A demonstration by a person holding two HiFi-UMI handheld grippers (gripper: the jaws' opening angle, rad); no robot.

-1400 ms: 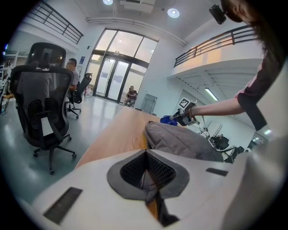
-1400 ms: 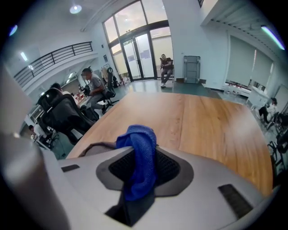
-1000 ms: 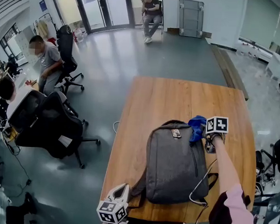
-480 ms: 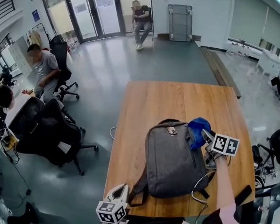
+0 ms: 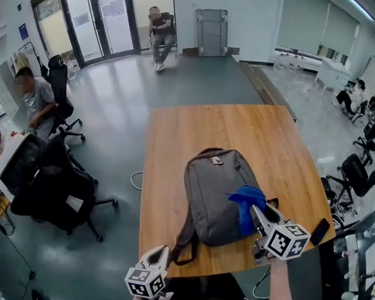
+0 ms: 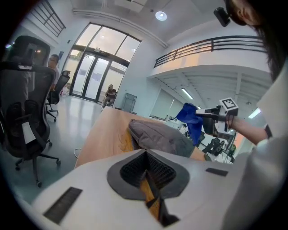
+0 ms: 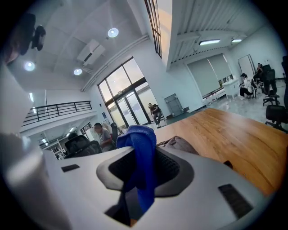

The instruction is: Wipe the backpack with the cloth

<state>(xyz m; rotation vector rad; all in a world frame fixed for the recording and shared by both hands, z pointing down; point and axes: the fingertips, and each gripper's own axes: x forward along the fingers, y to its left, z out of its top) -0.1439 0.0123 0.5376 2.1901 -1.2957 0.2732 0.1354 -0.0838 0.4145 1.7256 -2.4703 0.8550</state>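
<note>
The grey backpack lies flat on the wooden table, with its top handle pointing away from the person and one shoulder strap reaching toward the near edge of the table. The right gripper is clamped on the blue cloth. In the right gripper view the cloth fills the narrow gap between the two jaws and rises above them in a bunch. The cloth hangs at the right side of the backpack, near its lower part; from the head view it seems to touch the fabric, but the left gripper view shows the cloth lifted a little above the backpack — I cannot say this for sure.

The left gripper is at the near edge of the table, beside the strap, with its jaws pressed together and nothing held between them. A dark flat object, perhaps a phone, lies at the right edge of the table. A black office chair stands on the floor to the left.
</note>
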